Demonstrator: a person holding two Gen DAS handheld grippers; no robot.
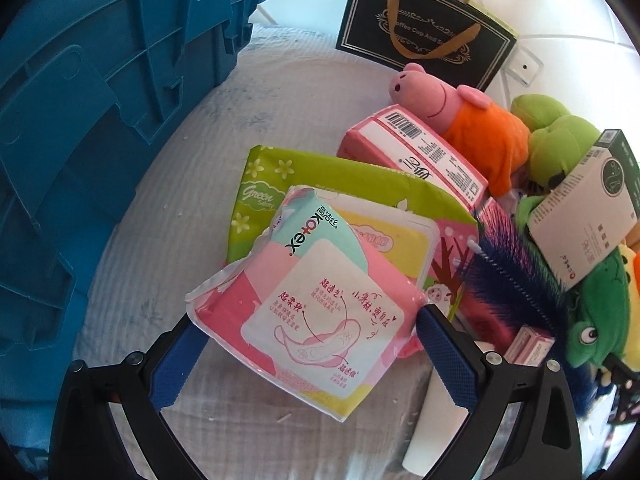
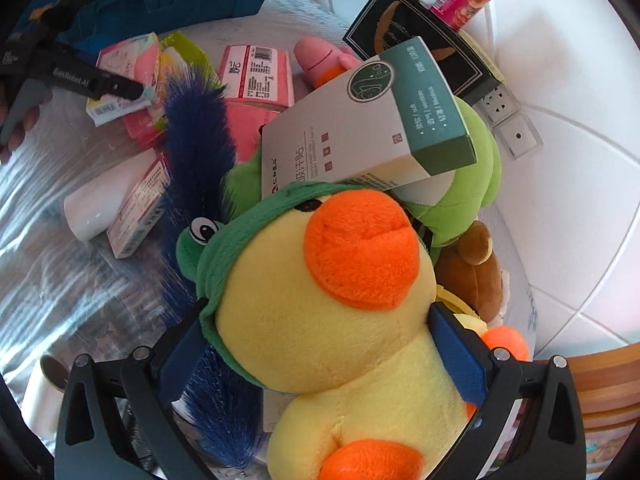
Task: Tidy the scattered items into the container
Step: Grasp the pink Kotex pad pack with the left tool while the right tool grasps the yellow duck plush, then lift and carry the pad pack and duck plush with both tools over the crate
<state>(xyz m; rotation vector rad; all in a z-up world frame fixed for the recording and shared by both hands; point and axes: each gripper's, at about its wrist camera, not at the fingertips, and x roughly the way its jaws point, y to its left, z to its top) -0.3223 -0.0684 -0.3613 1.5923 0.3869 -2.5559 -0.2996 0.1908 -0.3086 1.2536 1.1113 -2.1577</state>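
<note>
Pink pad pack [image 1: 320, 312] clamped in left claw [image 1: 308, 356]; right claw [image 2: 324, 356] grips yellow duck [image 2: 340, 300].

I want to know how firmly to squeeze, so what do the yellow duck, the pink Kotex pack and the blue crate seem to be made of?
Yellow duck: soft plush fabric, matte, with fuzzy pile showing.
Kotex pack: thin glossy plastic film, wrinkled, probably over soft padding.
Blue crate: rigid moulded plastic, judging by its ribbed walls and dull sheen.

Left gripper [image 1: 308, 344] at lower centre of its frame, fingers [image 1: 446, 354] pressed on either side of a packet; right gripper [image 2: 324, 356] at lower centre, blue pads [image 2: 460, 354] squeezing a plush duck.
</note>
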